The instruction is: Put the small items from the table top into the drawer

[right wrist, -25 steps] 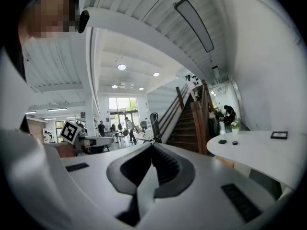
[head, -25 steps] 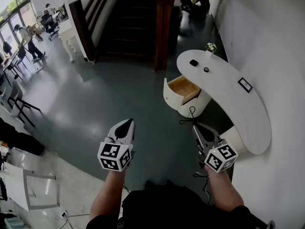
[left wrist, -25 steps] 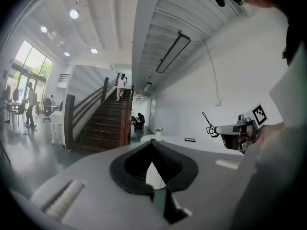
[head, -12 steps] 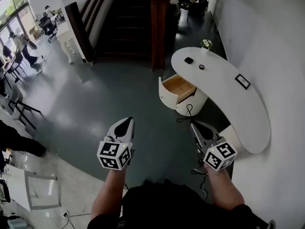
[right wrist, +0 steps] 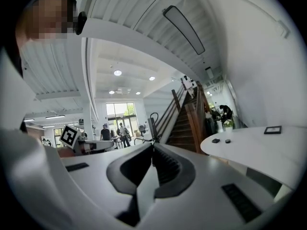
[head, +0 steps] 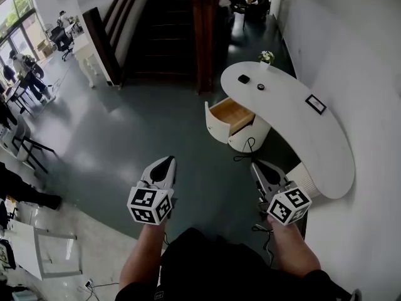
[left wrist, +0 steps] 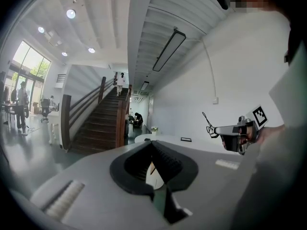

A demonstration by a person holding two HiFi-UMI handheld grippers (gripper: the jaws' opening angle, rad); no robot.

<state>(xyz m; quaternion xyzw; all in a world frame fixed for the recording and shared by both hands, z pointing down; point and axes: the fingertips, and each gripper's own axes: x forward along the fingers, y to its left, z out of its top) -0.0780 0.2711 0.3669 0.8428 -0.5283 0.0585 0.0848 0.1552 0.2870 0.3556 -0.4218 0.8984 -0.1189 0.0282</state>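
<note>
A white curved table (head: 294, 124) stands ahead on the right, against the wall. Two small black items lie near its far end: a squarish one (head: 244, 79) and a round one (head: 260, 87). In the right gripper view they show as the squarish item (right wrist: 216, 140) and the round item (right wrist: 227, 141). The wooden-lined drawer (head: 229, 114) is pulled open on the table's left side. My left gripper (head: 168, 160) and right gripper (head: 255, 166) are held low over the floor, well short of the table. Both are shut and hold nothing.
A small potted plant (head: 266, 57) and a flat black-framed item (head: 315, 104) also sit on the table. A black cable (head: 249, 149) hangs at the table's base. A dark staircase (head: 169, 30) rises ahead, with chairs and people far left. Grey floor lies between me and the drawer.
The table and open drawer have slid a little left and nearer in the head view as I move. Both grippers keep their pose and stay shut.
</note>
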